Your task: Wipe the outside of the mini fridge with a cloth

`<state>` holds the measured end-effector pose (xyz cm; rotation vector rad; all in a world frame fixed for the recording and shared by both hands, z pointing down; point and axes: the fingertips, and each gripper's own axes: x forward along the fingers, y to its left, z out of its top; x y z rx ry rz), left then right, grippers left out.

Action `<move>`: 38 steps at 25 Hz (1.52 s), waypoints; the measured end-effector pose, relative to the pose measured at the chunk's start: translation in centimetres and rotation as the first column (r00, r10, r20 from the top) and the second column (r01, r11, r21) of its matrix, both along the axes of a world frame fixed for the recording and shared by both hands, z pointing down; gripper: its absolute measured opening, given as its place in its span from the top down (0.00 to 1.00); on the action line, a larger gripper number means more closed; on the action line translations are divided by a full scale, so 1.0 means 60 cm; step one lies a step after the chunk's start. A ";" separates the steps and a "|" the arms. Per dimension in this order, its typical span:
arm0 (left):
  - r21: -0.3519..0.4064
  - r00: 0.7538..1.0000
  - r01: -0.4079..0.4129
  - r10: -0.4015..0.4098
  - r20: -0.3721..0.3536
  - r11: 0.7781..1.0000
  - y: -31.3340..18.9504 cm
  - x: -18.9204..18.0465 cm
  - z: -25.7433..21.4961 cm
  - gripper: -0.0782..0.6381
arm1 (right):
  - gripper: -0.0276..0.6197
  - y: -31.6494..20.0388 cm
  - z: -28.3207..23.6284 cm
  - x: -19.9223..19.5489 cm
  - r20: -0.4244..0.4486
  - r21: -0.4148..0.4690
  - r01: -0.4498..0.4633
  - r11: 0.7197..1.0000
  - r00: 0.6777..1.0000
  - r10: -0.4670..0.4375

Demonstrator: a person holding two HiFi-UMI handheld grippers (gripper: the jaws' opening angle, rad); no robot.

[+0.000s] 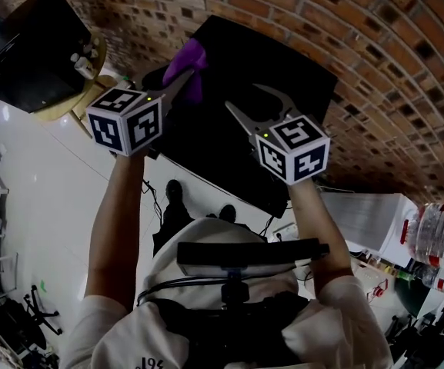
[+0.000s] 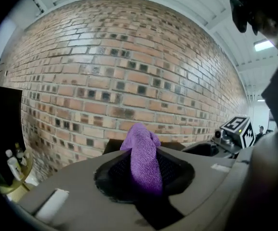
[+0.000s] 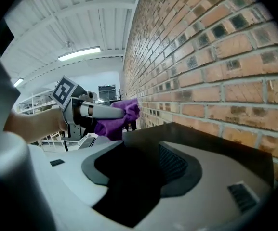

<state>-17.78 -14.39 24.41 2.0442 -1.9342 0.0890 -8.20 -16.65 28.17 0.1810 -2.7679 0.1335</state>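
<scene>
Left gripper [image 1: 177,85] pinched a purple cloth [image 1: 188,60] over the black mini fridge [image 1: 237,48], at eleven o'clock. Right gripper [image 1: 243,98], at three o'clock from it, stood spread and empty.

We look down on a pale, glossy floor [image 1: 45,175] that runs up to the brick wall [image 1: 375,44]. The black mini fridge [image 1: 237,52] stands on it against that wall. Just left of the fridge stands a small round wooden table [image 1: 71,104] bearing small white bottles [image 1: 81,65]. Black cables [image 1: 151,198] trail over the floor below the fridge, and a black wheeled chair base [image 1: 41,314] sits at lower left
</scene>
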 end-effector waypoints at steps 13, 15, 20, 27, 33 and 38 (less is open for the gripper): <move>0.108 0.982 -0.106 0.121 -0.145 0.988 -0.007 -0.227 0.015 0.77 | 0.72 -0.052 -0.001 -0.064 -0.005 0.013 -0.299 0.954 0.954 0.299; 0.106 0.975 -0.127 0.144 -0.172 0.986 -0.027 -0.248 0.037 0.76 | 0.72 -0.062 -0.005 -0.058 -0.004 0.016 -0.362 0.932 0.932 0.362; 0.097 0.947 -0.202 0.220 -0.233 0.975 -0.072 -0.259 0.093 0.76 | 0.72 -0.076 -0.016 -0.036 0.029 0.033 -0.490 0.871 0.871 0.490; 0.066 0.906 -0.299 0.305 -0.294 0.952 -0.105 -0.249 0.150 0.76 | 0.72 -0.142 -0.068 0.083 0.021 0.136 -0.671 0.729 0.738 0.675; 0.071 0.892 -0.332 0.338 -0.300 0.941 -0.121 -0.234 0.159 0.76 | 0.72 -0.142 -0.099 0.258 -0.006 0.202 -0.801 0.563 0.574 0.819; 0.080 0.890 -0.323 0.332 -0.312 0.943 -0.134 -0.232 0.165 0.76 | 0.72 -0.072 -0.118 0.259 0.014 0.130 -0.819 0.559 0.565 0.825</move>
